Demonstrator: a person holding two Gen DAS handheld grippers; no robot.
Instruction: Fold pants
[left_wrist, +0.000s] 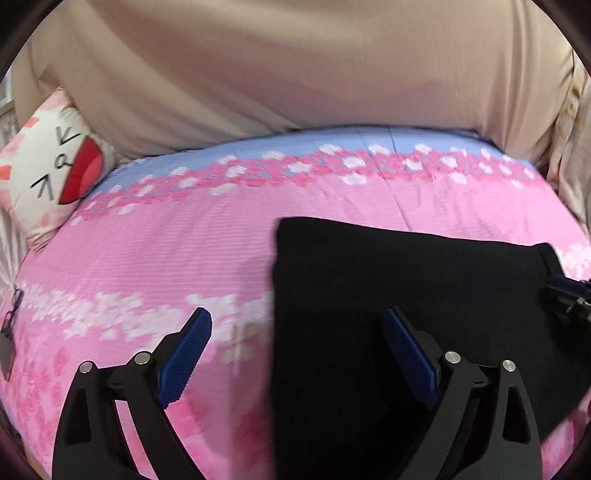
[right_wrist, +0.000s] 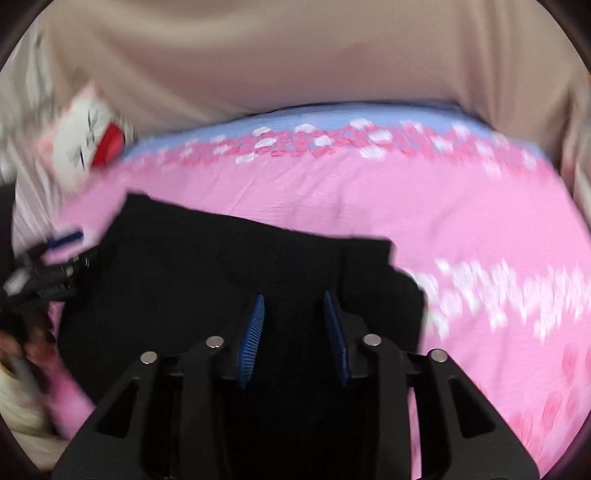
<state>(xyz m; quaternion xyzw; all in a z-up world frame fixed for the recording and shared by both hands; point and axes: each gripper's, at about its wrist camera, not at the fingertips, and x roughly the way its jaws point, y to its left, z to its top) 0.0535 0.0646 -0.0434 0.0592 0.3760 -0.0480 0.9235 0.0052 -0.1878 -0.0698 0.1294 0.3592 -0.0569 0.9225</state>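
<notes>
Beige headboard (left_wrist: 295, 74) fills the 12 o'clock half of both wrist views, padded and plain. Below it, pink floral bedspread (left_wrist: 166, 251) covers the rest, with a blue band along its far edge and white-pink blossom strips across the middle.

Black pants (left_wrist: 388, 280) lie flat on the bedspread, folded into a compact rectangle-like block. In the left wrist view they sit from centre toward 4 o'clock; in the right wrist view the pants (right_wrist: 221, 280) run from 9 o'clock to centre, with a stepped layered edge at about 3 o'clock of the block. Right view is motion-blurred, so fold detail is hard to read.

Left gripper (left_wrist: 297, 325) at 6 o'clock, fingers spread wide, nothing between them; left finger over bare bedspread, right finger over the pants' left edge. Contact with the cloth cannot be told.

Right gripper (right_wrist: 294, 308) at 6 o'clock, blue pads parted about halfway, directly over the pants. Black on black between the pads, so whether cloth is pinched cannot be told. It also shows in the left view at 3 o'clock (left_wrist: 565, 291), at the pants' right edge.

Cartoon pillow (left_wrist: 51, 173), white with a red mouth, at 9-10 o'clock against the headboard.

Small dark glasses-like item (left_wrist: 9, 325) at the 8-9 o'clock rim, too small to identify.
</notes>
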